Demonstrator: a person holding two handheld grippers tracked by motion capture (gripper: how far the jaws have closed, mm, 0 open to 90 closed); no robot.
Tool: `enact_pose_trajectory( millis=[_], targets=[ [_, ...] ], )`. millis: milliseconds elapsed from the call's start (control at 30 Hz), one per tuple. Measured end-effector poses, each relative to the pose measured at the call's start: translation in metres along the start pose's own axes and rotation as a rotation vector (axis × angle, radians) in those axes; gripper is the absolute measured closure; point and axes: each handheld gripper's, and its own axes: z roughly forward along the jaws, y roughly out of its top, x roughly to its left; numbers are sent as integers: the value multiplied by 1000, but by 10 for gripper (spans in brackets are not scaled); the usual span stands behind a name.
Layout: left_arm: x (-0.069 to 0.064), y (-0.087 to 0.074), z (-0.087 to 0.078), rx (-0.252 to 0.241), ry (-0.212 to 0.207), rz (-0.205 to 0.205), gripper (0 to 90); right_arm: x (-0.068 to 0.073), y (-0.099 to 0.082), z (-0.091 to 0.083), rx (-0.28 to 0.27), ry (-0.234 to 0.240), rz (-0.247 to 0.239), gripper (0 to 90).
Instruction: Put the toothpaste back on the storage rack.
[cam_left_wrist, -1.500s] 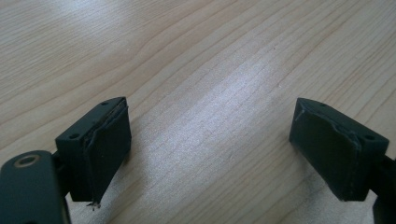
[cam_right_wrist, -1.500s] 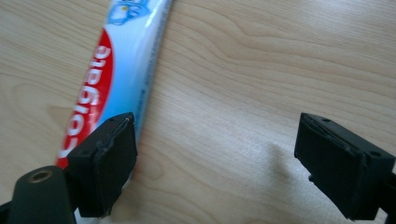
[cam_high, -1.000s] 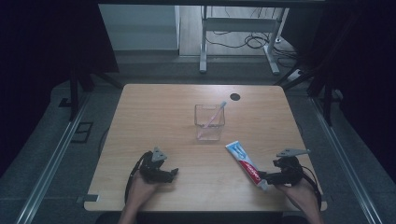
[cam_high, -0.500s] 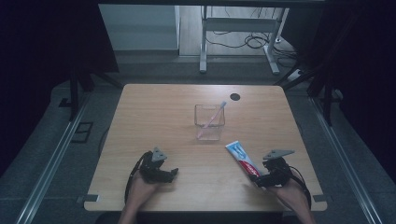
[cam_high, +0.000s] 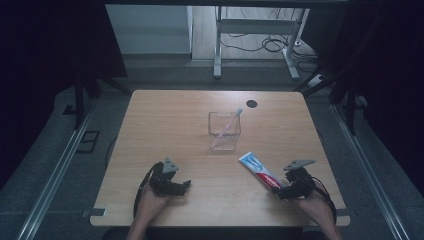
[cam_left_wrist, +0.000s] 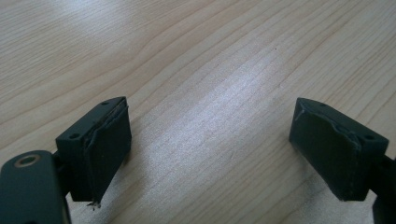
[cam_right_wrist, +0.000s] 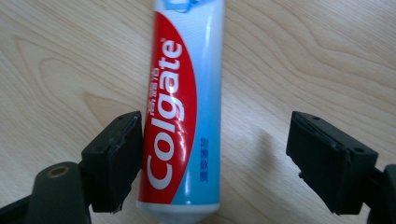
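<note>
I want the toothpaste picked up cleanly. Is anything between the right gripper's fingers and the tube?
Nothing visible. The right gripper is open astride the toothpaste tube: one of its fingers sits right against the tube's red side, the other stands apart across bare table.

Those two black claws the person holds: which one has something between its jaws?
The right gripper: its open jaws sit either side of the toothpaste tube lying flat on the table. The left gripper is open over bare wood.
</note>
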Motion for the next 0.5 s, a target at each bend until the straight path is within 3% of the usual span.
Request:
enact_pose_trajectory(
  millis=[233, 500],
  targets=[
    [0, 0, 0, 1, 2, 0, 128, -8, 1, -2, 12, -11, -7, 222],
    [0, 0, 0, 1, 2, 0, 128, -2, 15, 3, 76, 29, -49, 230]
  ],
)
